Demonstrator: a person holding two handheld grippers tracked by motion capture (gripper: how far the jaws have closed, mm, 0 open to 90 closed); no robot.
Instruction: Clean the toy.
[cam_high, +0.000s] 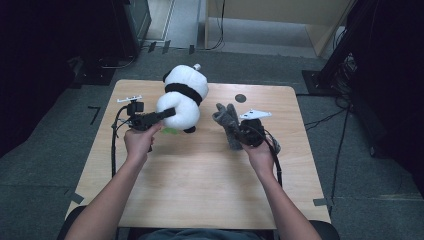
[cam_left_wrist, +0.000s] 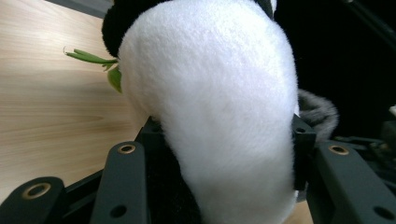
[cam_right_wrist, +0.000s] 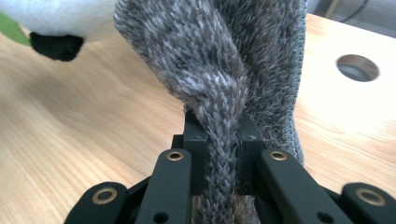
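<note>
A black-and-white panda plush (cam_high: 182, 97) is over the back middle of the wooden table (cam_high: 200, 175). My left gripper (cam_high: 167, 112) reaches in from its left and is shut on its white body. Seen from the left gripper view, the white plush (cam_left_wrist: 210, 93) bulges out between both jaws of the left gripper (cam_left_wrist: 224, 135), and a green leaf (cam_left_wrist: 88, 57) sticks out at its side. To the right, my right gripper (cam_high: 240, 132) is shut on a grey knitted cloth (cam_high: 227, 122) that stands up from it. The right gripper view has the knit (cam_right_wrist: 210, 56) pinched tight in the right gripper (cam_right_wrist: 219, 126).
A round hole (cam_high: 240, 98) sits in the tabletop behind the right gripper, also seen as the hole (cam_right_wrist: 357, 67). Cables trail from both grippers over the table sides. Dark equipment stands (cam_high: 350, 50) and floor cables flank the table.
</note>
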